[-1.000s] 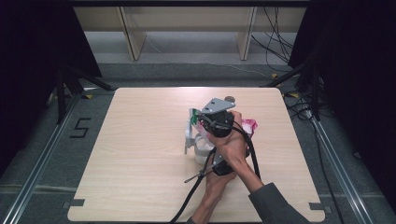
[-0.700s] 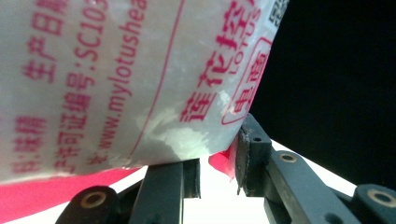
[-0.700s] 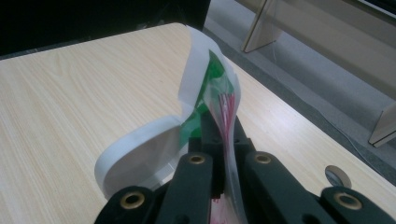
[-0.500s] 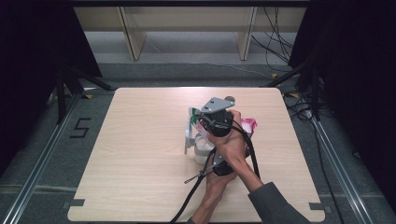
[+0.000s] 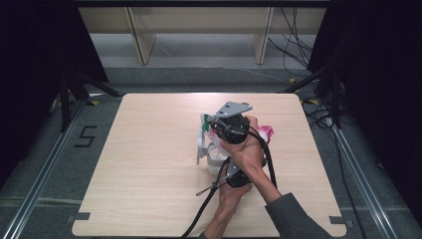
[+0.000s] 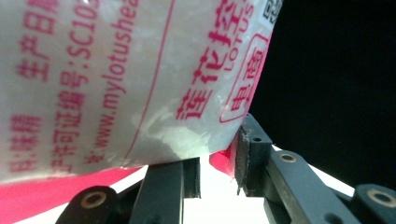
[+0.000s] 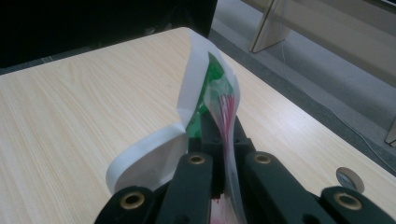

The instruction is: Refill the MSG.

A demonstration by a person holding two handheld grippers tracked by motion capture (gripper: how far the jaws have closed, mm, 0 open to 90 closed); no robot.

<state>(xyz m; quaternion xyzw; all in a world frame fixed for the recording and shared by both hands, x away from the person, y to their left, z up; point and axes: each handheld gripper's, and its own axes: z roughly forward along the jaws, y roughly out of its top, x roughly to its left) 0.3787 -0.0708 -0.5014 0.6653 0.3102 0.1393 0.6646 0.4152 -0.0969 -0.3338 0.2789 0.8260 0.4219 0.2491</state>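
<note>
While both hands meet over the middle of the tabletop [image 5: 149,164], the scene reads as follows.

Right gripper: right gripper [image 7: 219,140] has its jaws pressed together, pinching the thin edge of the plastic bag [image 7: 224,105] between them; in the high view the right gripper [image 5: 230,128] sits farther from the person, with its grey plate on top.

Left gripper: left gripper [image 6: 219,161] has its jaws partly closed, a narrow gap between them, and a red edge of the plastic bag [image 6: 116,79] hangs into that gap; whether the pads press on it I cannot tell. In the high view the left gripper [image 5: 234,177] lies nearer the person, just below the right hand.

Bag: clear plastic with red printed characters, hanging right in front of the left gripper's camera; in the high view the plastic bag [image 5: 265,131] shows pink just right of the right gripper.

White strip: a curled white strip [image 7: 154,154] with green [image 7: 212,77] behind it stands up beside the right gripper's jaws.

Tabletop: pale wood.
</note>
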